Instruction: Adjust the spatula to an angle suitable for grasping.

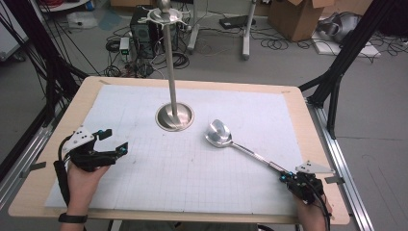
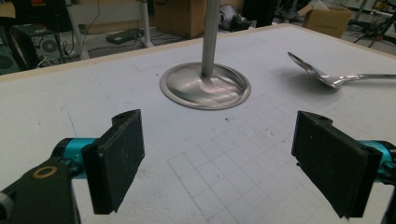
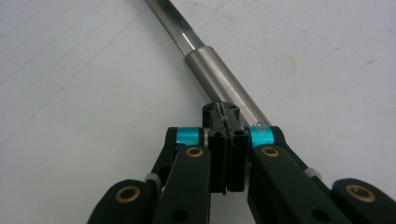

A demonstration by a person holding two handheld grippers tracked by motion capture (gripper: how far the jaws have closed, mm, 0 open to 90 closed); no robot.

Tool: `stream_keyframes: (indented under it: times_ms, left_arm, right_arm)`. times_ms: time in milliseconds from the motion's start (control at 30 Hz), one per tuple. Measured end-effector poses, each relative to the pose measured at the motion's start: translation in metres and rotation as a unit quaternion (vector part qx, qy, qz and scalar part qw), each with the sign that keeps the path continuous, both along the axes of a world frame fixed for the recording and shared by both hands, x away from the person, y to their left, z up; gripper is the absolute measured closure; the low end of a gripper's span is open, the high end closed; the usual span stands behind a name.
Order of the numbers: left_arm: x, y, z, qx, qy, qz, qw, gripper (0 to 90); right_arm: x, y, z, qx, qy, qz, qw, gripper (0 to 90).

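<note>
— So, how many things sit on the table [image 1: 53,159]?

— Two metal pieces on one white gridded mat [image 1: 144,192]: one stand [image 1: 172,72], a tall pole rising from a round dished base near the middle, and one ladle [image 1: 219,133]. The ladle's bowl lies just right of the stand's base, apart from it, and its single long handle runs toward the near right corner.

— And the grippers?

— Two, one in each hand. The right gripper [image 1: 290,177] is at the near right corner, its jaws pressed together at the end of the ladle's handle. In the right gripper view the pads meet right over the thick end of that handle [image 3: 224,86]; whether they actually pinch it, I cannot tell.

— The left one?

— The left gripper [image 1: 111,140] rests at the table's left side, well apart from the ladle, its two jaws spread wide with nothing between them.
</note>
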State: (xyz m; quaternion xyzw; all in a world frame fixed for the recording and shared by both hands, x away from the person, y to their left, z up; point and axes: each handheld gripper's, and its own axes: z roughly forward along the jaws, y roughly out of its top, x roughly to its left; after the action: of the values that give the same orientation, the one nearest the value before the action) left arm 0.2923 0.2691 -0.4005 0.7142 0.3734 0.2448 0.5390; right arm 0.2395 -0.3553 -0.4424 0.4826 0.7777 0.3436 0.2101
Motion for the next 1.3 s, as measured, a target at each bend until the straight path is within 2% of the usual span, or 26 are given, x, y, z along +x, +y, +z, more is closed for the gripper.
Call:
stream_keyframes:
  times_ms: [33,100,167,200,333,533,733,833,933,1100,1167,1300]
  left_arm:
    - [0.0,-0.001,0.0,0.001,0.001,-0.001,1.0,17.4]
    - [0.0,-0.001,0.0,0.0,0.0,0.0,1.0,17.4]
    - [0.0,-0.001,0.0,0.001,0.001,-0.001,1.0,17.4]
    - [0.0,-0.001,0.0,0.001,0.001,-0.002,1.0,17.4]
    - [0.001,-0.002,-0.001,0.002,0.001,-0.002,1.0,17.4]
    - [0.001,-0.002,-0.001,0.0,0.002,-0.002,1.0,17.4]
    - [0.002,-0.004,-0.001,0.003,0.002,-0.006,1.0,17.4]
    - [0.003,-0.005,-0.001,0.005,0.002,-0.008,1.0,17.4]
    - [0.003,-0.006,-0.001,0.005,0.002,-0.008,1.0,17.4]
    - [0.004,-0.006,-0.001,0.005,0.002,-0.009,0.9999,17.4]
    - [0.005,-0.007,-0.001,0.005,0.002,-0.012,0.9999,17.3]
    - [0.006,-0.009,0.0,0.006,0.001,-0.014,0.9999,17.2]
  right_arm:
    - [0.008,-0.002,0.0,-0.004,0.004,-0.005,1.0,90.0]
    - [0.011,-0.002,0.0,-0.009,0.005,-0.006,0.9999,90.0]
    - [0.022,-0.004,0.001,-0.017,0.008,-0.014,0.9997,89.9]
    - [0.022,-0.004,0.001,-0.017,0.008,-0.014,0.9997,89.9]
    - [0.04,-0.008,0.002,-0.021,0.016,-0.025,0.9993,90.0]
    - [0.058,-0.011,0.004,-0.024,0.023,-0.036,0.9988,90.0]
    - [0.078,-0.013,0.004,-0.019,0.027,-0.056,0.9979,90.0]
    - [0.082,-0.014,0.003,-0.016,0.025,-0.06,0.9978,89.9]
    - [0.095,-0.015,0.003,-0.011,0.028,-0.069,0.9972,89.9]
    - [0.106,-0.015,0.003,-0.01,0.026,-0.074,0.9969,89.9]
    - [0.114,-0.015,0.002,0.0,0.026,-0.079,0.9965,90.0]
    - [0.121,-0.015,0.002,0.004,0.026,-0.081,0.9964,89.9]
